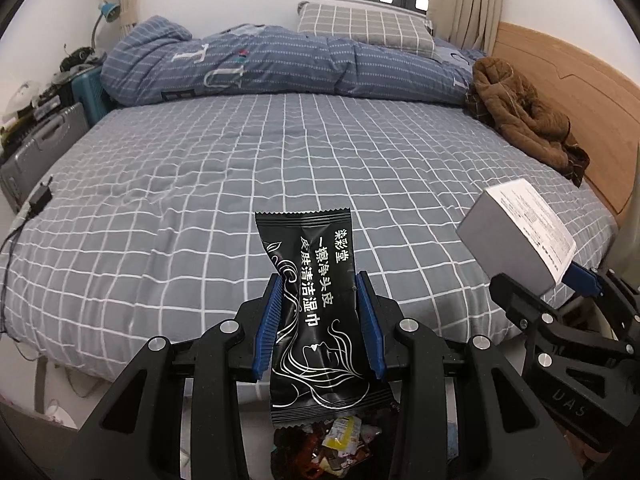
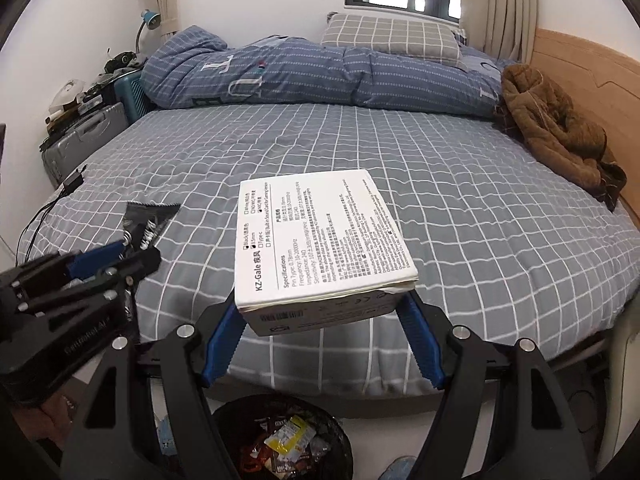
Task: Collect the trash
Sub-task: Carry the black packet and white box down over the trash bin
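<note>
My left gripper (image 1: 319,280) is shut on a black wet-wipe packet (image 1: 316,320) with white print, its blue pads pressing the packet's two sides. The packet stands upright above a black-lined trash bin (image 1: 284,452) that holds several wrappers. My right gripper (image 2: 320,304) is shut on a white and grey box (image 2: 320,232) with a printed label on top, held level over the bed's near edge. The same bin (image 2: 240,408) sits on the floor just below it. In the right wrist view the left gripper (image 2: 120,256) with the packet (image 2: 150,216) is at the left.
A bed with a grey checked sheet (image 1: 240,168) fills the view. At its far side lie a rolled blue quilt (image 1: 260,64) and a pillow (image 1: 360,24). A brown jacket (image 1: 520,112) lies by the wooden headboard (image 1: 580,92). Suitcases (image 1: 40,148) and a charger (image 1: 40,196) are at the left.
</note>
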Tool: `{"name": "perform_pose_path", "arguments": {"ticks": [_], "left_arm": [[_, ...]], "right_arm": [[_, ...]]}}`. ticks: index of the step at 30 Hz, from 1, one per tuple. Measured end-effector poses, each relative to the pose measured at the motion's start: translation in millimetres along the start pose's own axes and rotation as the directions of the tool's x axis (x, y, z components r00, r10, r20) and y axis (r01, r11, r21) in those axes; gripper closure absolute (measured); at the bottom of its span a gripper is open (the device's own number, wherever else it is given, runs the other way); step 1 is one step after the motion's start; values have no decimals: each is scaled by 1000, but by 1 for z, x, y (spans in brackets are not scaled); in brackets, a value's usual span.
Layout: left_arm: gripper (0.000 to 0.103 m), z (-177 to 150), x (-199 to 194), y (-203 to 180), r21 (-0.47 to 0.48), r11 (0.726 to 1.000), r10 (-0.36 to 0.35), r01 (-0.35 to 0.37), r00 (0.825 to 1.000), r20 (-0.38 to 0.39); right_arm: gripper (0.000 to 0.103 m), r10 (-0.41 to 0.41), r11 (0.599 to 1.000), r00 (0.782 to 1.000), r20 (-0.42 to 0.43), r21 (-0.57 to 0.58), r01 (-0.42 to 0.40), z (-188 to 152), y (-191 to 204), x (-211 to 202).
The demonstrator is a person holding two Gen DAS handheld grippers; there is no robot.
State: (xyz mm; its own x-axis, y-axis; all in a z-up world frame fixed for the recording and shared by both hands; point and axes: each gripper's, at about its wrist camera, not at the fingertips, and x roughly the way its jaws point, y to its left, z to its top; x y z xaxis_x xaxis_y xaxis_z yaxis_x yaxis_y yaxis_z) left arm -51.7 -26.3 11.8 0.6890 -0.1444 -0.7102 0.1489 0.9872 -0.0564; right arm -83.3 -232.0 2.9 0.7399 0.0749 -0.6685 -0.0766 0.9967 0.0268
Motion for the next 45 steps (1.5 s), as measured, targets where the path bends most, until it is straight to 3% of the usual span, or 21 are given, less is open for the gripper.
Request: {"name": "perform_pose_path", "arguments": {"ticks": [12, 26, 36, 45], "left_arm": [[67, -31, -48, -2, -28, 1000, -4, 4, 1000, -19], [67, -74, -63, -3, -43, 999, -21, 17, 996, -84], [67, -106, -34, 5, -89, 996, -41, 27, 987, -157], [67, -149, 13, 15, -86, 996, -34, 14, 973, -228]], "right_arm": [[34, -12, 999, 1000, 1, 34, 12, -19, 0, -53], [34, -19, 999, 996, -83, 38, 23, -70, 3, -69], [34, -18, 999, 989, -148, 31, 23, -100, 7, -50], [36, 5, 1000, 969, -246, 14, -2, -143, 13, 1]]}}
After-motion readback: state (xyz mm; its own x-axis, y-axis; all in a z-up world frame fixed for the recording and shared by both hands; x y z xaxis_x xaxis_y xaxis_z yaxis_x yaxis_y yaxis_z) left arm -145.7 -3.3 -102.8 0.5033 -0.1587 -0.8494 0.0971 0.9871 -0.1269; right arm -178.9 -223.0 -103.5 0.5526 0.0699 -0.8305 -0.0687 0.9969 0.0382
